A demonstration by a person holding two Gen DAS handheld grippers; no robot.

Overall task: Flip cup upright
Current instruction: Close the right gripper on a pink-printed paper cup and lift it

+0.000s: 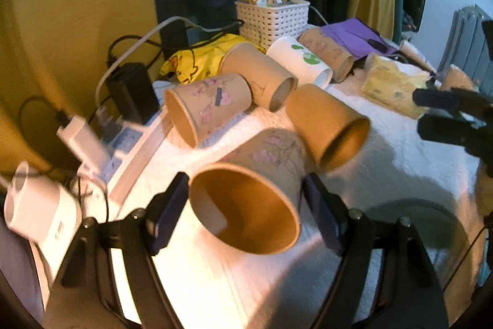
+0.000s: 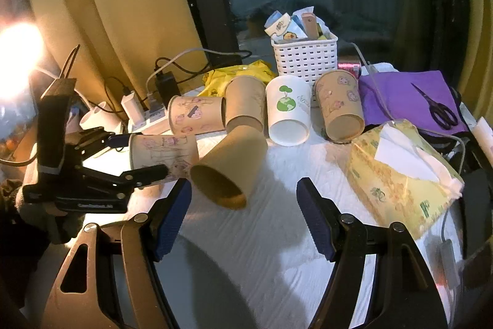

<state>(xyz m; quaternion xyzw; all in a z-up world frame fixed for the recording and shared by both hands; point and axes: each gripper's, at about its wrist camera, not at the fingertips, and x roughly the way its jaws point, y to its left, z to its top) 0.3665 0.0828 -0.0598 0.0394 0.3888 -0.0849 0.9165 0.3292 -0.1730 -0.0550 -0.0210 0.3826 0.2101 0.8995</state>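
Several paper cups lie on their sides on the white cloth. A brown cup with pink flowers (image 1: 262, 184) lies with its mouth toward my left camera. My left gripper (image 1: 246, 215) is open, its pads either side of that cup near the rim; I cannot tell if they touch. In the right wrist view the left gripper (image 2: 138, 156) brackets the same cup (image 2: 163, 156). A plain brown cup (image 1: 326, 125) (image 2: 231, 165) lies just right of it. My right gripper (image 2: 243, 218) is open and empty, just in front of the plain cup.
More cups lie behind: a flowered one (image 1: 209, 107), a plain one (image 1: 258, 73), a white one with a green globe (image 2: 286, 110), a patterned one (image 2: 339, 107). A white basket (image 2: 305, 57), tissue pack (image 2: 400, 171), scissors (image 2: 437, 110), power strip (image 1: 123, 141) and cables surround them.
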